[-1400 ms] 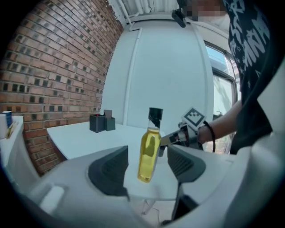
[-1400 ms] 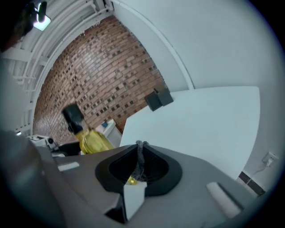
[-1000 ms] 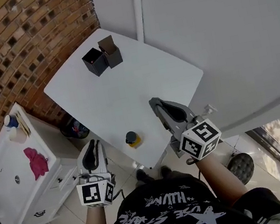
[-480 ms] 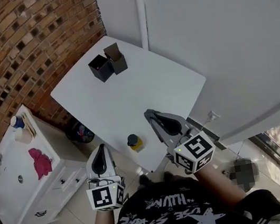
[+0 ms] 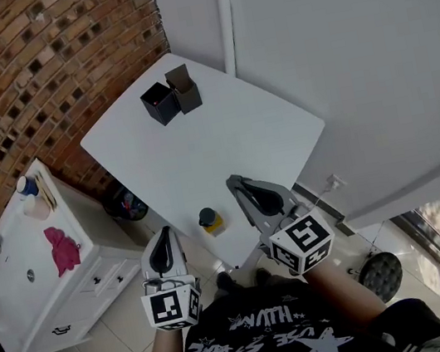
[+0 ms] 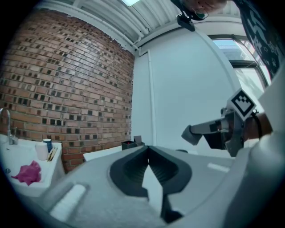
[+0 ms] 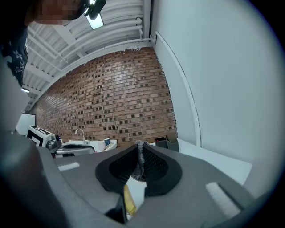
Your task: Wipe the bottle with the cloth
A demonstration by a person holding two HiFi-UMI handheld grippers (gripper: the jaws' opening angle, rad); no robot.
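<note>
A small bottle [image 5: 208, 220] with a dark cap and yellow body stands near the front edge of the white table [image 5: 229, 131]; its yellow side [image 7: 129, 201] shows low between my right jaws. My right gripper [image 5: 235, 183] hangs over the table just right of the bottle, apart from it. It is shut on a thin grey strip of cloth [image 7: 140, 161] pinched between the pads. My left gripper [image 5: 163, 234] is shut and empty, off the table's left front edge, left of the bottle. A pink cloth [image 5: 62, 249] lies on the white cabinet at far left.
Two dark open boxes [image 5: 170, 95] stand at the table's far edge. A white cabinet [image 5: 86, 228] with a sink, tap and small jars stands left of the table against the brick wall. A bin [image 5: 126, 204] sits between cabinet and table. White wall panels close the right side.
My left gripper has closed and edged right, closer to the bottle. My right gripper has drawn back and left toward the bottle. The bottle and pink cloth have stayed put.
</note>
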